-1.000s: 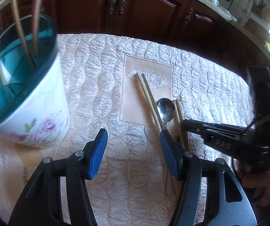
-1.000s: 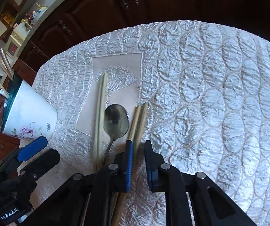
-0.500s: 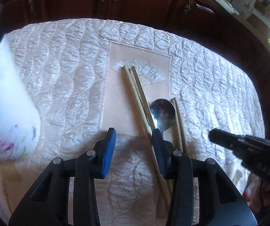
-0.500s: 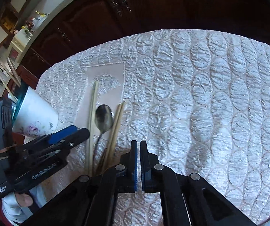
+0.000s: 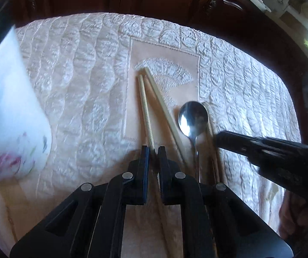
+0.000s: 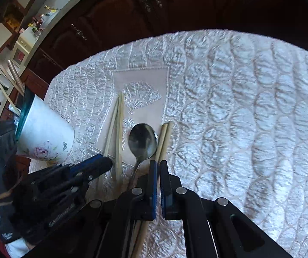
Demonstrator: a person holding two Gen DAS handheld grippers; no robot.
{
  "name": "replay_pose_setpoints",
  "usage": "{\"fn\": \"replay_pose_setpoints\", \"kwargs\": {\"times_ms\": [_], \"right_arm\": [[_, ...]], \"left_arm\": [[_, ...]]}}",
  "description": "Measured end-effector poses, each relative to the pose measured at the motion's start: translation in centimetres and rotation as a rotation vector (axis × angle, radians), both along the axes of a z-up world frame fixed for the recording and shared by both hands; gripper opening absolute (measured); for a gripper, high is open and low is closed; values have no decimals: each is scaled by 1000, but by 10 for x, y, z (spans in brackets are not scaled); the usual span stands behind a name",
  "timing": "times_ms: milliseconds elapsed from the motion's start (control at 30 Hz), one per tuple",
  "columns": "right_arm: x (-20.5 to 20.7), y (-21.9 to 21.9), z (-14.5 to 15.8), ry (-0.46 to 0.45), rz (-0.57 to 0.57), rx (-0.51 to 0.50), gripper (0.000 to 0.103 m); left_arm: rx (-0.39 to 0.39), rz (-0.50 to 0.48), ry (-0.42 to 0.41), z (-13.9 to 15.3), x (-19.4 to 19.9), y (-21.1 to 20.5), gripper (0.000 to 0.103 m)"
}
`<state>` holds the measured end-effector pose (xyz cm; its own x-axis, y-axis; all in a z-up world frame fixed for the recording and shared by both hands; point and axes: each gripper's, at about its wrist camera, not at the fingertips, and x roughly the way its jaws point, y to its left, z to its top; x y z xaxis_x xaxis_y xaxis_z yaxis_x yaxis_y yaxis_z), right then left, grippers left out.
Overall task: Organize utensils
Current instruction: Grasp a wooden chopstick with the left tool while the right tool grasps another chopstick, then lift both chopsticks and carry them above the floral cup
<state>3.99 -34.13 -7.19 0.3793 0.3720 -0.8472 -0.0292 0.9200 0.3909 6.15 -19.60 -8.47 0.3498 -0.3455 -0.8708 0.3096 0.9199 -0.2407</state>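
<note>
Closing left tongs [image 5: 153, 150] pinching one chopstick [image 5: 145, 109], right tongs [image 6: 158, 164] pressed together on the right-hand chopsticks [image 6: 163, 142], open quilted cloth [image 6: 250, 118] rightward.

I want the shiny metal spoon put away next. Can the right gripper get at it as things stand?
Probably yes: the shiny metal spoon lies uncovered just beside the right gripper, whose fingers are shut. The pale wooden chopsticks alongside crowd it.

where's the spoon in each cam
Left wrist: spoon right of centre, bowl up, between the pale chopstick pairs.
Right wrist: spoon just left of centre, above the right gripper.
Shared landmark: the fan embroidery above the spoon in both.
</note>
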Motion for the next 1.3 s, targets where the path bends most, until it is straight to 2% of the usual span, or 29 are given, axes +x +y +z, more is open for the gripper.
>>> {"fn": "replay_pose_setpoints", "kwargs": {"times_ms": [67,167,200,267,367,600,667,800,867,933,967,1100,1167,1200,1233,1300], "right_arm": [[2,-5,-2,9,-38,-42,4],[2,-14,-9,53,-52,78,4],[0,-16,-8,52,-60,83,4],[-4,-19,-4,30,-74,47,7],[-8,-12,-3,35,-31,-25,7],[-11,9,-3,17,13,-84,7],[-26,-5,3,17,0,-58,6],[-46,-33,-5,77,2,-87,6],[-46,-43,-5,70,-20,-70,8],[-42,-44,-3,66,-32,-91,9],[-39,-43,-1,60,-35,-101,9],[-21,-40,-8,81,-18,-125,11],[-18,-36,-10,60,-7,-133,11],[-15,-32,-10,55,-1,-128,10],[-12,-30,-10,51,3,-119,6],[-7,-23,-6,40,4,-102,5]], "left_arm": [[7,-9,2,-1,-5,5,6],[3,-9,3,-2,-9,14,6],[0,-7,3,0,-11,14,6],[-6,-2,5,0,-12,15,6],[0,-2,6,-1,-14,17,6],[1,0,15,-2,-22,21,6],[-13,-2,30,0,-30,26,5],[-5,-25,35,3,-44,30,5],[1,-38,24,6,-42,25,8],[16,-37,18,7,-34,18,26],[21,-25,15,8,-28,15,30],[61,-25,-3,6,-6,1,32],[91,-40,11,0,4,-7,32],[103,-48,6,-2,7,-11,31],[115,-60,-6,-2,7,-14,25],[128,-89,-16,0,8,-17,4]]}}
